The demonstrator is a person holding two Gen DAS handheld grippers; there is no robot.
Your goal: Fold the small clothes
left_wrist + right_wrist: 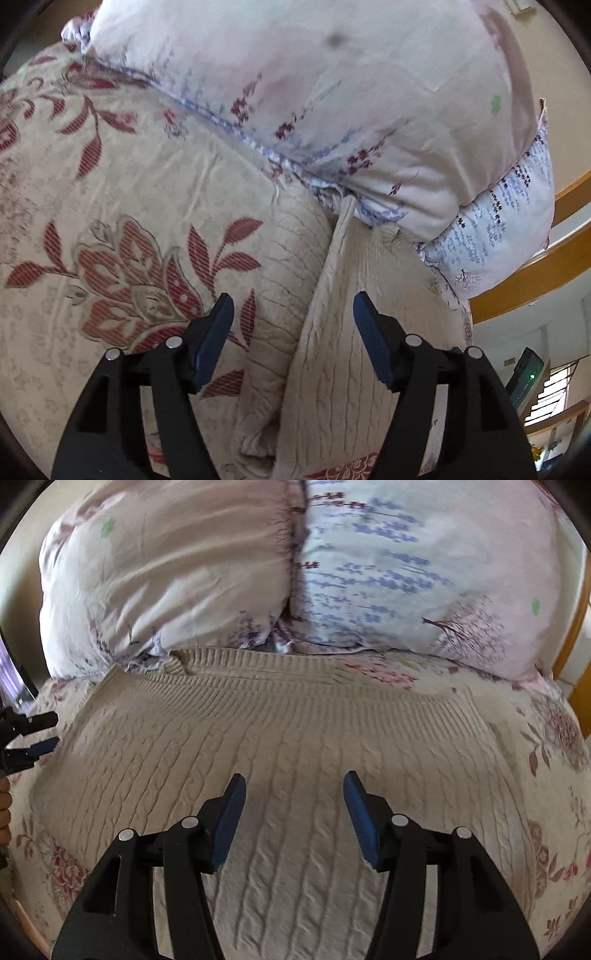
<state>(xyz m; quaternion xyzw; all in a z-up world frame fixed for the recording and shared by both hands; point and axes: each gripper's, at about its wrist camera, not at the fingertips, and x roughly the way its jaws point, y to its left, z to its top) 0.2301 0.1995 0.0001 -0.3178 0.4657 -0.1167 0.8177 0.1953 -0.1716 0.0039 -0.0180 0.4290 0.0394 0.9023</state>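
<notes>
Beige cable-knit sweater (280, 775) lies spread flat on a floral bedspread (554, 812), ribbed hem at 12 o'clock just below two pale floral pillows (184, 572), which press against each other at the head of the bed. Right gripper (294, 808): jaws wide apart, holding nothing, hovering over the middle of the knit; whether the blue pads (364, 823) touch the fabric cannot be told. Left gripper appears in the right wrist view at 9 o'clock (40, 731), at the sweater's left edge, jaws parted. Left wrist view: left gripper (293, 332) spread open, empty, with a raised fold of the sweater (332, 350) running between its fingers from 6 o'clock up towards 12 o'clock; no contact with the pads visible. Bedspread with red leaf print (129, 221) fills 9 o'clock of that view; pillow (332, 92) at 12 to 2 o'clock; wooden bed rails (535, 280) at 3 o'clock.
</notes>
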